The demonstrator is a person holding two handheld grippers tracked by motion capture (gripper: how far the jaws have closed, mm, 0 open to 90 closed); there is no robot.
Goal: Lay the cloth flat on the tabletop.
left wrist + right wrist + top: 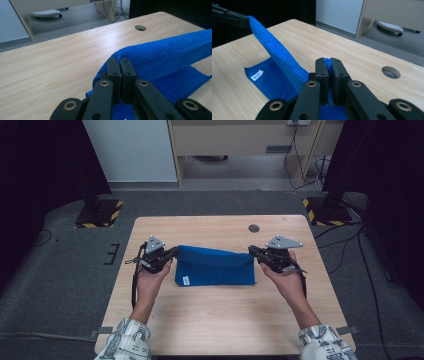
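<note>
A blue towel (215, 266) is stretched between my two grippers over the middle of the wooden table (220, 320). Its far edge is raised and its near part trails on the wood, with a white label (185, 280) at the near left corner. My left gripper (174, 252) is shut on the towel's far left corner (140, 53). My right gripper (251, 251) is shut on the far right corner, and blue cloth (327, 62) shows between its jaws. In the right gripper view the raised towel edge (279, 53) runs to the left gripper (243, 20) at the top left.
A round cable hole (254, 228) sits in the table top beyond the towel, toward the right. Bare wood lies in front of the towel. Black stands with yellow-striped bases (100, 212) are on the floor past both far corners, and a wooden desk (240, 140) is behind.
</note>
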